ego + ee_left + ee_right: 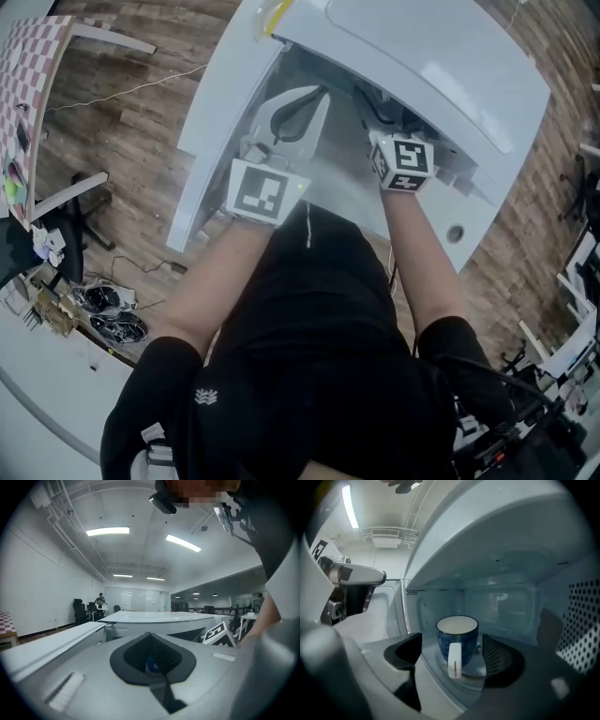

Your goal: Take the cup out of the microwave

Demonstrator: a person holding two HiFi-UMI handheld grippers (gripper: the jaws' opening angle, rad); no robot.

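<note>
Here, low in the right gripper view, my right gripper (454, 657) stands with its jaws spread wide, one dark pad either side of the frame's middle and nothing pinched yet. Just beyond them the blue ceramic cup with a white inside (457, 637) sits upright on the round glass turntable (474, 668). Its white handle (454, 660) is turned straight toward the camera, inside the open white microwave oven (427, 66). The cup lies between the pads, which I judge close to its walls but not touching.

To do this well I would ease in level until the pads pass the handle and face the blue wall. I would then centre the cup and close gently on the body rather than the handle. I would lift only enough to clear the turntable, then draw back under the cavity roof. The handle could snag a pad if I come in skewed.

Farther left in the head view, my left gripper (309, 101) rests closed beside the swung-out white door (211, 122). A small blue patch in its pads' hollow I cannot identify.
</note>
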